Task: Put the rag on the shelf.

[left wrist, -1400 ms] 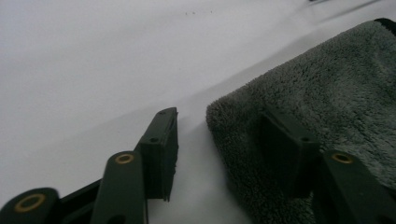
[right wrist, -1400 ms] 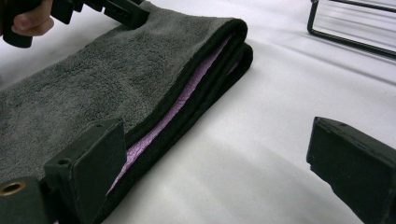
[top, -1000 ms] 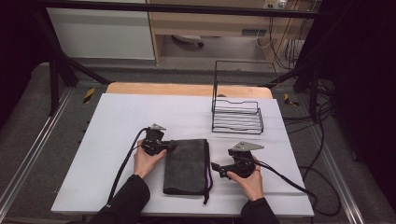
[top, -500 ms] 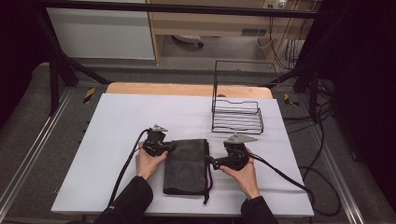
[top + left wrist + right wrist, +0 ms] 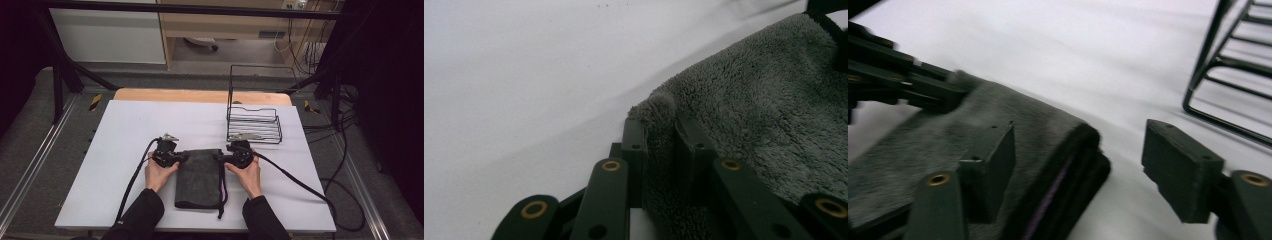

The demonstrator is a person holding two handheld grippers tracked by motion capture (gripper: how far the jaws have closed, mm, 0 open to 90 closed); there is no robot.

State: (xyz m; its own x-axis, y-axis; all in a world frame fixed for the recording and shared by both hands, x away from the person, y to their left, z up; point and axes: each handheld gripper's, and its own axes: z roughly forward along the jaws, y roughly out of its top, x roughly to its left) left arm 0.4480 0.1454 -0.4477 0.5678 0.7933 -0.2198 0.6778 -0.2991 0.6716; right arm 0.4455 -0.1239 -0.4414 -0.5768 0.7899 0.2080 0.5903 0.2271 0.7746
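Observation:
A folded dark grey towel (image 5: 200,177) lies on the white table, with a purple stripe and a black cord (image 5: 222,192) along its right edge. My left gripper (image 5: 181,158) is at the towel's far left corner; in the left gripper view it (image 5: 659,142) is shut on the fluffy corner (image 5: 769,105). My right gripper (image 5: 221,158) is at the far right corner. In the right gripper view it (image 5: 1083,160) stands open, one jaw over the towel (image 5: 1043,130) and the other off to the side over bare table. The left gripper (image 5: 908,82) shows there beyond the towel.
A black wire basket (image 5: 253,125) stands just behind my right gripper; its wires (image 5: 1228,65) are close to the outer jaw. White table surface (image 5: 125,130) stretches to the left and back. Cables trail from both grippers toward the table's front and right edges.
My right gripper has moved left and forward from beside the towel to its far right corner. The left gripper has stayed on the far left corner.

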